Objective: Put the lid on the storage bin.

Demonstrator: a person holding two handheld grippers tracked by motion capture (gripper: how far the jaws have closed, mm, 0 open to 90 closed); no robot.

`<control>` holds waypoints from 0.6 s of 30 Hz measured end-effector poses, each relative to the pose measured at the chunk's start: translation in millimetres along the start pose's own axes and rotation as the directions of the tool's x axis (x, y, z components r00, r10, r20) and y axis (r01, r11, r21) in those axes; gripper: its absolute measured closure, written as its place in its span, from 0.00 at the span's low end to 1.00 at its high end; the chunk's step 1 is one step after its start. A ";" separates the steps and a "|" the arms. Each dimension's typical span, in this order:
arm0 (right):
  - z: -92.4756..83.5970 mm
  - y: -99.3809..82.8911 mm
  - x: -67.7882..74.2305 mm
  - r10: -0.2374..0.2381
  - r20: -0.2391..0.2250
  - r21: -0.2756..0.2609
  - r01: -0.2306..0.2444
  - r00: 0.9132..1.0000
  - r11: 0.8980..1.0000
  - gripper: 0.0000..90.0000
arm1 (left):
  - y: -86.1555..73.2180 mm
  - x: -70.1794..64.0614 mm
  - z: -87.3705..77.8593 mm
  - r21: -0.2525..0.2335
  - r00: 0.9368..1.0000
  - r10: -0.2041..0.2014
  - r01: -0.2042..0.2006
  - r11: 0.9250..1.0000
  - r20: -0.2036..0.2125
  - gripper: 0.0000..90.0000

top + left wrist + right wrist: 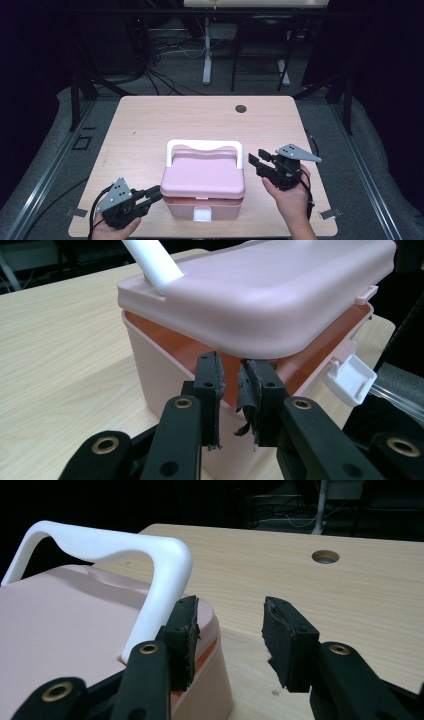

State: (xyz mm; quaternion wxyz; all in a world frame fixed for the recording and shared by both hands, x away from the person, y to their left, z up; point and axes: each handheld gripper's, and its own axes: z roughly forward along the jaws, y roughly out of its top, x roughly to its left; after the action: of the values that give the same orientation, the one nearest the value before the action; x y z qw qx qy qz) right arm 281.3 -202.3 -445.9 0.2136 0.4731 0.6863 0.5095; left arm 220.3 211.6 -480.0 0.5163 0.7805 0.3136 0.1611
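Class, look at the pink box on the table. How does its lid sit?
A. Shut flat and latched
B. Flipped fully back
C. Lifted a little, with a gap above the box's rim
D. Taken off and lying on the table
C: in the left gripper view the lid stands tilted above the rim of the box, the orange inside shows through the gap, and the white latch hangs loose.

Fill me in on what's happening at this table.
A person works on a pink lidded box with a white handle on the wooden table. The left gripper is tucked under the raised lid at the box's corner. The right gripper waits open beside the handle.
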 end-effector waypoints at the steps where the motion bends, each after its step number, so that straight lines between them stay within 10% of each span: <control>1: -0.1 0.0 -0.1 0.000 0.000 0.001 0.000 1.000 1.000 0.64 | -0.8 -0.2 0.5 -0.006 1.000 -0.001 0.001 1.000 0.001 0.86; 18: 0.8 -1.2 -0.5 0.002 0.003 0.002 -0.002 1.000 1.000 0.64 | -7.5 -1.6 2.7 0.019 1.000 0.001 -0.002 1.000 0.004 0.86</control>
State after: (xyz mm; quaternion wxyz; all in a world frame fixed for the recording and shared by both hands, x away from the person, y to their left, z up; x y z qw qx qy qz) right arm 281.6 -202.3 -447.4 0.2137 0.4747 0.6859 0.5085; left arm 218.3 210.7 -487.8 0.5095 0.7858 0.3135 0.1570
